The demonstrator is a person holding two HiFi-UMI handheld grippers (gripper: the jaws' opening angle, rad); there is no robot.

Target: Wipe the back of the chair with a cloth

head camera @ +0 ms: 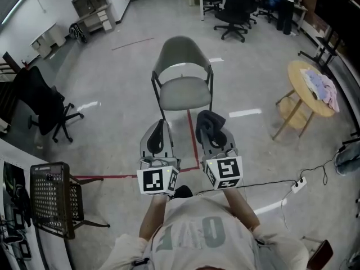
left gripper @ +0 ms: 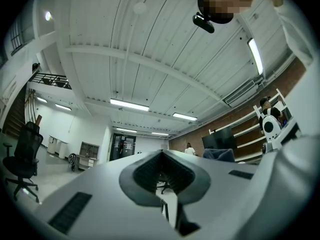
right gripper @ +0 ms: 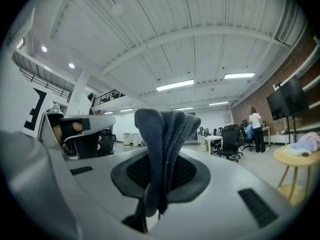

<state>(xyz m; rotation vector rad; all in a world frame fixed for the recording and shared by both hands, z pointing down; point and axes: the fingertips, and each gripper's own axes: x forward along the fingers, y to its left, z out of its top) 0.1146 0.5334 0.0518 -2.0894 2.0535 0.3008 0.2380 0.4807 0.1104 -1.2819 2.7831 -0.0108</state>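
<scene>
**Head view.** A grey chair (head camera: 183, 77) with a black frame stands on a polished grey floor (head camera: 112, 77), at 12 o'clock from both grippers and well apart from them. Its curved back is on the far side. A line of red tape (head camera: 193, 134) runs from under the seat toward the person. The left gripper (head camera: 158, 131) is empty. Just beside it, the right gripper (head camera: 211, 133) carries a dark grey cloth (head camera: 209, 121), which bunches above the jaws. A round desk (head camera: 304, 97) of wood at 3 o'clock bears a heap of pale fabric (head camera: 320, 86). A black office chair (head camera: 48, 108) stands at 9 o'clock.

**Left gripper view.** The jaws are pressed together at the tips with nothing between them. Above them a white ribbed ceiling (left gripper: 150, 44) carries strip lights, and a brick wall lies at 3 o'clock.

**Right gripper view.** The jaws are clamped on the cloth, whose folds stand upright out of them. The room is open, with white walls. At 3 o'clock a person (right gripper: 256, 126) stands by more office chairs, and the round desk is at 4 o'clock.
</scene>
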